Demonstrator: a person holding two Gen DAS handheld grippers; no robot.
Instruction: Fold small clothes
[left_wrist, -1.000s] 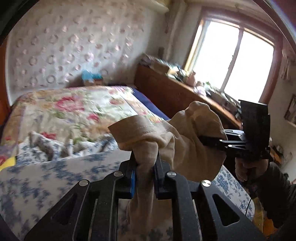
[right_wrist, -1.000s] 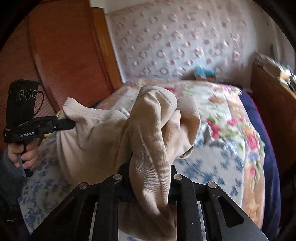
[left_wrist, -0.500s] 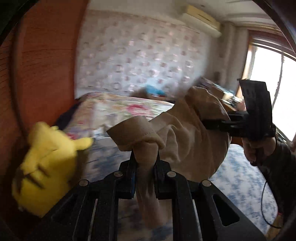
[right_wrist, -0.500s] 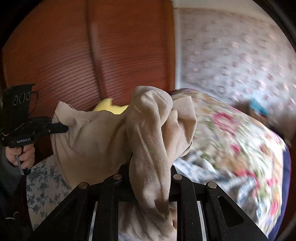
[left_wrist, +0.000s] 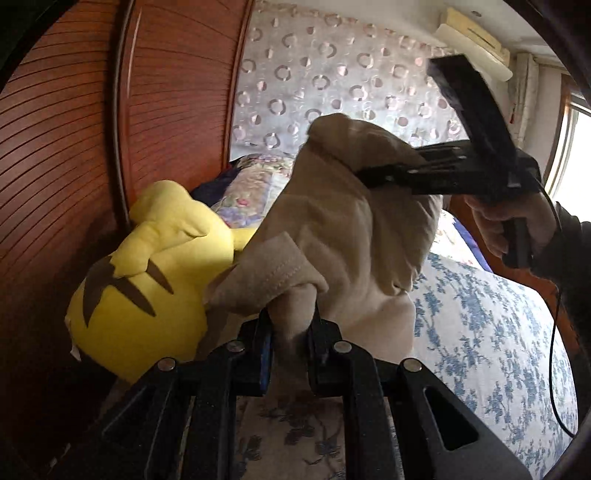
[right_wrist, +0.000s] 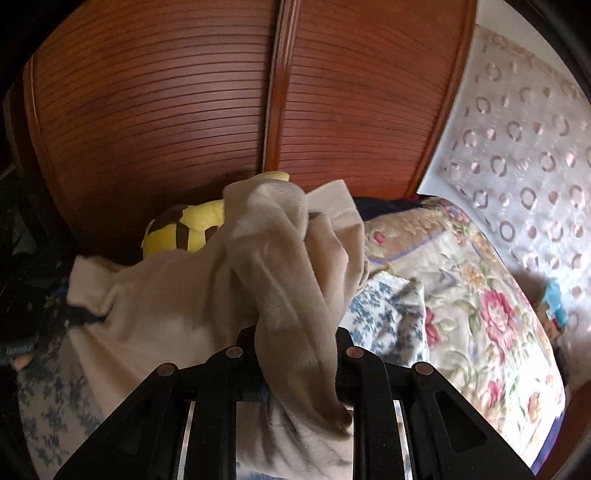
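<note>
Beige garment (left_wrist: 351, 229) hangs bunched, gripped by left gripper (left_wrist: 290, 332) and right gripper (right_wrist: 297, 354) fingers.

Both jaws are clamped on cloth: the left hand-held gripper (left_wrist: 290, 328) angled downward, the right hand-held gripper (left_wrist: 364, 171) gripped by a hand (left_wrist: 509, 225), seemingly tilted.
</note>
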